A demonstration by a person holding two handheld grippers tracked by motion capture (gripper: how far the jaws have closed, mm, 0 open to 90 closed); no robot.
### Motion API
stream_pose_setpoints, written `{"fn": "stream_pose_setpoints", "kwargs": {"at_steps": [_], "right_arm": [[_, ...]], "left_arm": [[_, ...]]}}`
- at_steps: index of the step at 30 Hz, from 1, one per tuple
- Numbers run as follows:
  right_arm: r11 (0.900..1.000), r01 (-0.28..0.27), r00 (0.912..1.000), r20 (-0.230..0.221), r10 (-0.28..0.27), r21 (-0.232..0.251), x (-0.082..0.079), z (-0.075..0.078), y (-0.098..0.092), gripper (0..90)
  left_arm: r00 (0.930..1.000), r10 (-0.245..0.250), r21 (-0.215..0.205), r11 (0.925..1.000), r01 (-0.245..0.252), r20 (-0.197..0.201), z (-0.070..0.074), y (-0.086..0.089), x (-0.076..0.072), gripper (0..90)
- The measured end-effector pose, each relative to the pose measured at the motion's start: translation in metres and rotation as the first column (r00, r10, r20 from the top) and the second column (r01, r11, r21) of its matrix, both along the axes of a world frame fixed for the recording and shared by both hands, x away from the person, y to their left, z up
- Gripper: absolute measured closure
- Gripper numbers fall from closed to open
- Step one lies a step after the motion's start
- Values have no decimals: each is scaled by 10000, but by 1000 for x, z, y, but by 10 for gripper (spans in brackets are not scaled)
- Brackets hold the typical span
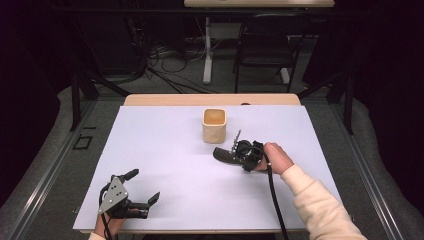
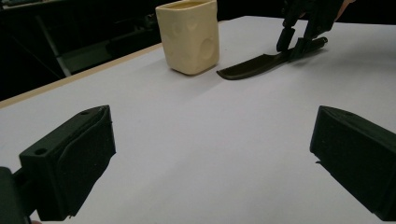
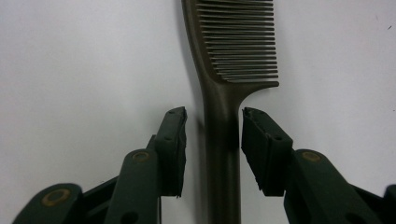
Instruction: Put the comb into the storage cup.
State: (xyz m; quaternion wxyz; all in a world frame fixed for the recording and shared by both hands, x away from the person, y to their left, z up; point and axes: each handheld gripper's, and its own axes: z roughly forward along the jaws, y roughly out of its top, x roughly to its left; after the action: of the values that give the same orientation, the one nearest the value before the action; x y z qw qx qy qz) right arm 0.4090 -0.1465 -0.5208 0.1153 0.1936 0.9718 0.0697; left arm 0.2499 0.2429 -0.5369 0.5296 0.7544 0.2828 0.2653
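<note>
My right gripper [image 3: 212,149] straddles the comb [image 3: 224,93] handle on the white table [image 1: 165,165], pads just clear of it (teeth plain here; the high view blurs them). My left gripper [image 1: 142,192] rests wide open, well apart, and its view catches the cream cup [image 2: 189,37] beside the comb.

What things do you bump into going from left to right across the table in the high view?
Left tool → cream cup → dark comb → right tool → the person's hand.
</note>
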Motion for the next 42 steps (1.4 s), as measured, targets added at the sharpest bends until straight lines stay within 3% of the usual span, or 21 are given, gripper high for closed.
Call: {"fn": "stream_pose_setpoints", "kwargs": {"at_steps": [3, 4, 8, 12, 15, 17, 18, 24, 30, 42], "right_arm": [[9990, -35, 9998, -222, 25, -451, 2, 2, 3, 624], [9996, -9, 10000, -76, 7, -293, 3, -1, 3, 631], [9990, -102, 9998, -146, 96, -444, 6, -3, 5, 642], [9974, 34, 9993, -376, -61, -725, 8, -2, 9, 647], [9976, 137, 9990, -404, -164, -678, 10, -5, 10, 656], [9958, -86, 9985, -539, 37, -914, 13, -5, 11, 660], [9970, 172, 9985, -508, -211, -756, 12, -6, 11, 668], [9961, 286, 9980, -531, -331, -829, 13, -6, 12, 703], [9955, 237, 9987, -421, -277, -920, 12, -4, 11, 709], [9980, 265, 9993, -248, -280, -574, 7, 5, 5, 710]], "left_arm": [[10000, -55, 17, 10000, 55, 20, 0, 0, 0, 1], [10000, -42, 9, 10000, 42, 12, 0, 0, 0, 0], [10000, -36, -6, 10000, 36, 5, 0, 0, 0, 0], [10000, -61, -55, 10000, 61, -7, 0, 0, 0, 1], [10000, -40, -148, 9999, 40, -31, 0, 1, 1, 1], [10000, -52, -139, 9999, 51, -36, 0, 1, 1, 1], [10000, -46, -158, 9999, 45, -54, 0, 0, 0, 0], [10000, -46, -133, 9999, 46, -35, 0, 1, 1, 1], [10000, -82, -92, 9999, 81, -39, 0, 0, 1, 0], [10000, -73, -46, 10000, 73, -21, 0, 0, 0, 1]]}}
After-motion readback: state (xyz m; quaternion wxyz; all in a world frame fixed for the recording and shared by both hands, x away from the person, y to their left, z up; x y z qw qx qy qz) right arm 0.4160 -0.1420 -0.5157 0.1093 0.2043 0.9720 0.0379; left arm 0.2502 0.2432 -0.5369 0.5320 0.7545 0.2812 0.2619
